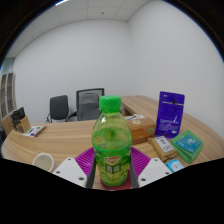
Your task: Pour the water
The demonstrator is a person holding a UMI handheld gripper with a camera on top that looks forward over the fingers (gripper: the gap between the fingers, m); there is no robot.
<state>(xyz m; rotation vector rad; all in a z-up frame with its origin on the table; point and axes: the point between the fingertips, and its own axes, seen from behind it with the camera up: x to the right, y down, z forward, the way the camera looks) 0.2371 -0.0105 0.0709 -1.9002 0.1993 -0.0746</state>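
Note:
A green plastic bottle [112, 140] with a green cap and a red-and-green label stands upright between my fingers, raised above the wooden table [70, 135]. My gripper [112, 172] is shut on the bottle, with the magenta pads [86, 158] pressing its sides at label height. A white cup [43, 160] sits on the table to the left of the fingers, its inside hidden from me.
A purple box [170, 113] stands upright beyond the right finger, with small packets [186, 148] and snack boxes [140, 128] around it. Two black office chairs [78, 104] stand behind the table by the white wall.

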